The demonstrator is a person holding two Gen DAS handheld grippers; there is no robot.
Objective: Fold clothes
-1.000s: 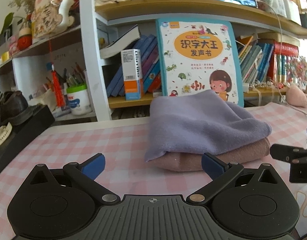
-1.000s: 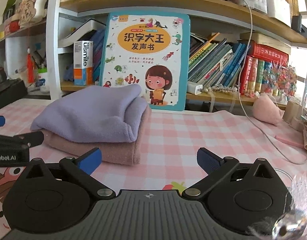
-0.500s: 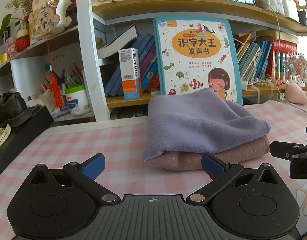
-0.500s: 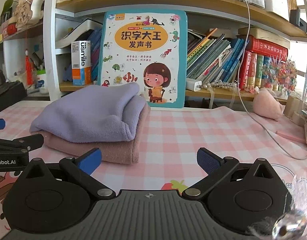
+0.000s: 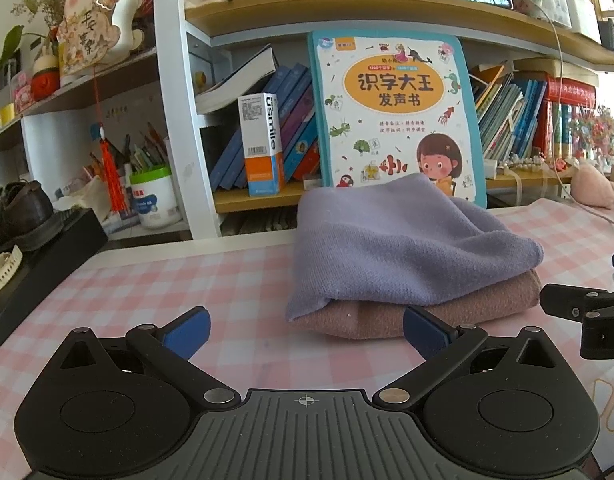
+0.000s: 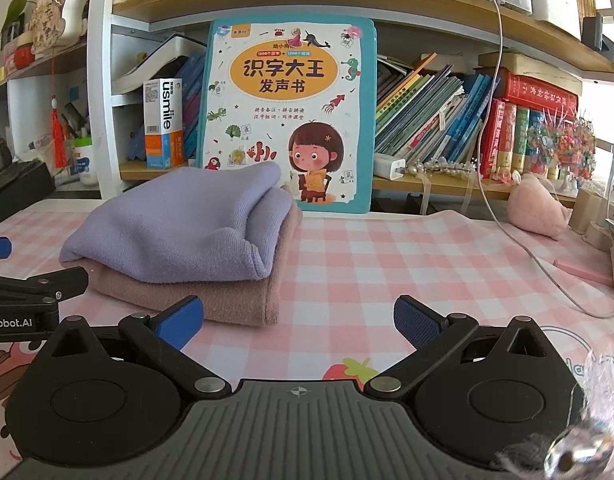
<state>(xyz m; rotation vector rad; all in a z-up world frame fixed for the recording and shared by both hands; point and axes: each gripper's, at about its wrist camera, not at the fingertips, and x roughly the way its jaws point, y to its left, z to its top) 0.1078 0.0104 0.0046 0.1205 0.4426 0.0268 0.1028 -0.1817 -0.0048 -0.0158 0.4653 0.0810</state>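
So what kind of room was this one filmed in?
Most likely a home study or child's room: crowded bookshelves, a children's picture book propped upright, and a desk under a pink checked cloth carrying folded clothes.

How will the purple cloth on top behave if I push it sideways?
The purple cloth looks soft and floppy, so it would likely bunch rather than slide whole. It rests loosely on the pink cloth, so its fold may open.
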